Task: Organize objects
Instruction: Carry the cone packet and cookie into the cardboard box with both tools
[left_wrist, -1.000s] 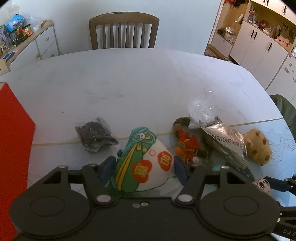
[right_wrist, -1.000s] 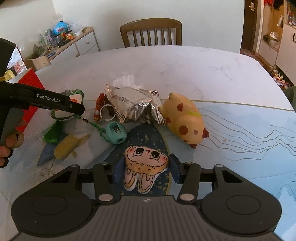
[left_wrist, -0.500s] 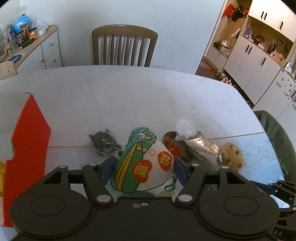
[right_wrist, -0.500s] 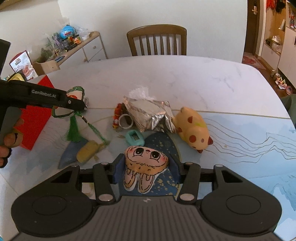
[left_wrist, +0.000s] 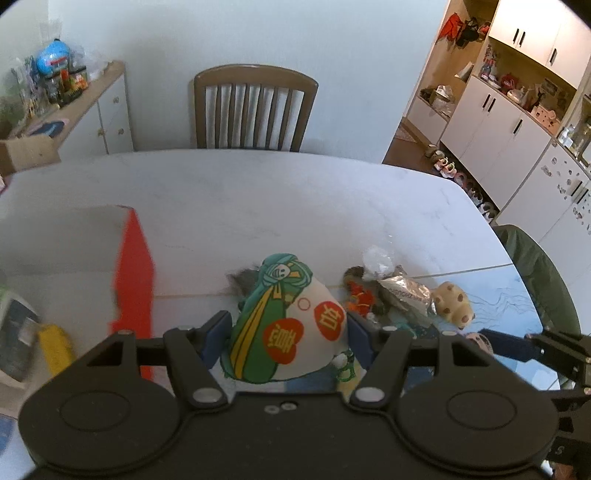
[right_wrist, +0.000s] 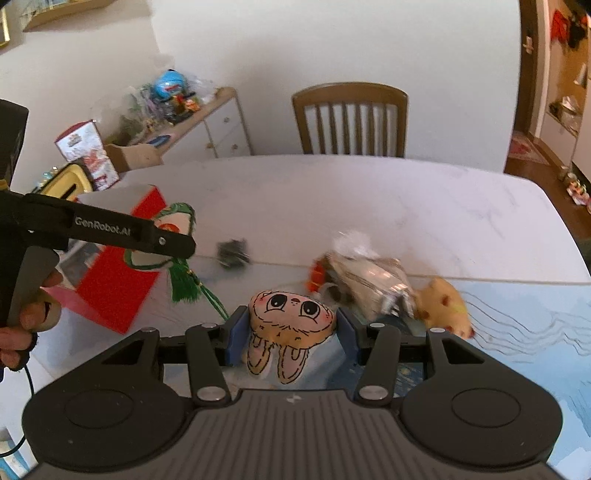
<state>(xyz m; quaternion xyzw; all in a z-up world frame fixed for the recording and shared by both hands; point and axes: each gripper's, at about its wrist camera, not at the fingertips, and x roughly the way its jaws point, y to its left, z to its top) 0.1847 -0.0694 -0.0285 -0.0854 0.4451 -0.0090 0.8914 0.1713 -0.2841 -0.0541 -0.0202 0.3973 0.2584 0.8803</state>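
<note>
My left gripper (left_wrist: 286, 338) is shut on a green and white zongzi-shaped plush (left_wrist: 284, 325) with red patches, held up above the table. Seen from the right wrist, that plush (right_wrist: 173, 229) hangs in the left gripper (right_wrist: 177, 245) with a green tassel (right_wrist: 183, 284) dangling beside the red box (right_wrist: 114, 280). My right gripper (right_wrist: 291, 332) is shut on a tan rabbit-face plush (right_wrist: 291, 317), also lifted off the table. On the table below lie a silver foil packet (right_wrist: 373, 277), a spotted yellow toy (right_wrist: 443, 301), a red-orange charm (left_wrist: 360, 299) and a small dark packet (right_wrist: 232, 251).
A red box (left_wrist: 135, 273) with an open top stands at the table's left; things lie inside it (left_wrist: 55, 349). A wooden chair (left_wrist: 253, 107) is at the far side of the white marble table (left_wrist: 258, 199). A sideboard (right_wrist: 207, 125) with clutter stands at back left, white cabinets (left_wrist: 517, 122) at right.
Both grippers have risen with their plush toys and drifted left toward the red box; the table objects look smaller and farther below. The green tassel has left the table.
</note>
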